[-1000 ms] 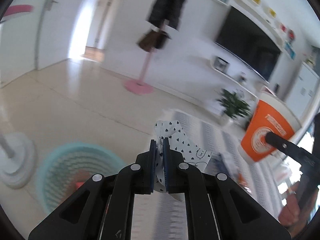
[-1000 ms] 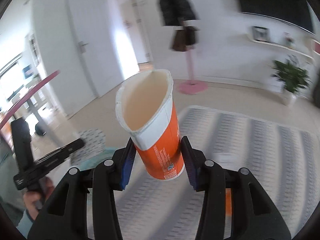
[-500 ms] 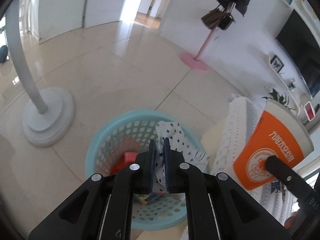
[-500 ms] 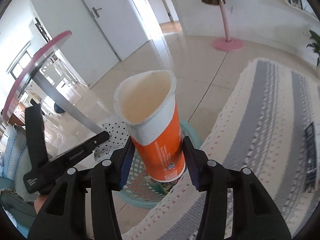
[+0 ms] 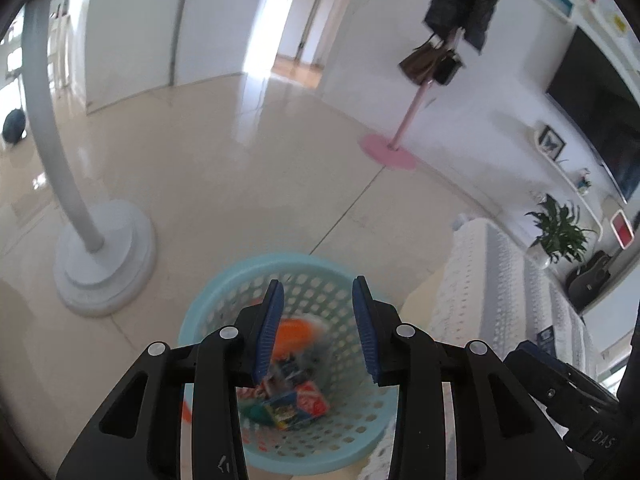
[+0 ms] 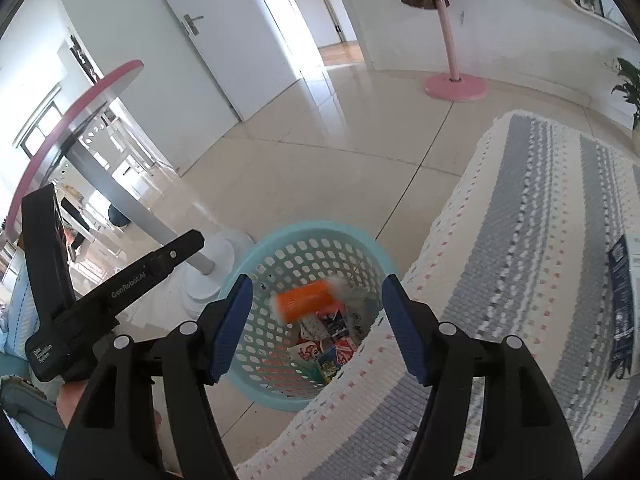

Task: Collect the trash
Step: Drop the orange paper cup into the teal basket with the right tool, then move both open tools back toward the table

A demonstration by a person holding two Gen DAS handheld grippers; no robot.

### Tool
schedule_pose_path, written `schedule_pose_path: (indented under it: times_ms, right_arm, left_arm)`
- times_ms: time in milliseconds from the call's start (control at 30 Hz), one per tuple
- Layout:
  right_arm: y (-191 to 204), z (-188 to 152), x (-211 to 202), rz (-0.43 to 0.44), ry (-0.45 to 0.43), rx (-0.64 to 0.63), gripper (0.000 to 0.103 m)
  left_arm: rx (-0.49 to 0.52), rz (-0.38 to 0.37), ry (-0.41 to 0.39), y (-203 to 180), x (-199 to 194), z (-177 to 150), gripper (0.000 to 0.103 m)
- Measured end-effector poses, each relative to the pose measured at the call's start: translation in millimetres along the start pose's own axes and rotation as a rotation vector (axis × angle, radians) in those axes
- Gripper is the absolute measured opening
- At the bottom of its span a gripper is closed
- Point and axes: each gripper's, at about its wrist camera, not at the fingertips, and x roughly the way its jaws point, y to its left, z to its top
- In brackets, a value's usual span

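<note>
- Living room, glossy beige tile floor (image 5: 224, 168); white doors and an open doorway behind.
- Left gripper (image 5: 318, 312): black frame, blue pads, jaws apart with nothing between them; poised directly above the basket. It also shows at the left of the right wrist view (image 6: 120, 284), held in a hand.
- Right gripper (image 6: 316, 300): same build, jaws spread wide, nothing held; likewise above the basket.
- Waste basket (image 5: 224, 300) (image 6: 360, 248): round, turquoise, perforated plastic; stands on the floor just beside the edge of the cloth-covered surface.
- Orange paper cup (image 6: 306, 300) (image 5: 294, 330): lying on its side inside the basket, on top of the other contents; motion-blurred, white rim to the right in the right wrist view.
- Other trash (image 6: 332, 344) (image 5: 296, 402): red, blue and white wrappers and cartons at the basket bottom; a polka-dot scrap among them cannot be told apart for certain.
- Striped cloth (image 6: 540, 260) (image 5: 500, 280): grey and cream knit covering a raised surface to the right of the basket; printed dark packet (image 6: 622, 300) on it near the frame edge.
- Table pedestal (image 5: 100, 264) (image 6: 224, 256): white round base and grey post, left of the basket; pink-rimmed tabletop (image 6: 72, 120) above.
- Coat stand (image 5: 408, 120) (image 6: 452, 64): pink pole and base, brown bag and dark coat hung on it, well apart from the basket.
- Television (image 5: 600, 100), wall shelves, potted plant (image 5: 560, 232): far right wall.
</note>
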Motion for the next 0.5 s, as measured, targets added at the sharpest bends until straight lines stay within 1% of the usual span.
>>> schedule_pose_path:
  times_ms: [133, 300, 400, 433, 500]
  right_arm:
    - [-2.9, -1.6, -23.4, -0.02, -0.037, -0.023, 0.063]
    - [-16.9, -4.8, -62.2, -0.108, -0.112, -0.049, 0.063]
    - [-39.4, -9.9, -90.9, -0.179, -0.167, -0.034, 0.063]
    - [-54.3, -13.3, -104.4, -0.215, -0.189, -0.017, 0.063]
    - [-78.1, -18.7, -120.2, -0.253, -0.209, 0.021, 0.063]
  left_arm:
    - [0.046, -0.049, -0.055, -26.4, -11.6, -2.7, 0.034]
    - [0.11, -0.107, -0.102, -62.8, -19.5, -11.9, 0.034]
    - [0.148, -0.144, -0.11, -87.1, -21.2, -20.1, 0.034]
    - [0.161, -0.164, -0.105, -97.9, -21.5, -23.9, 0.034]
    - [0.165, -0.216, -0.083, -111.0, -19.4, -30.2, 0.034]
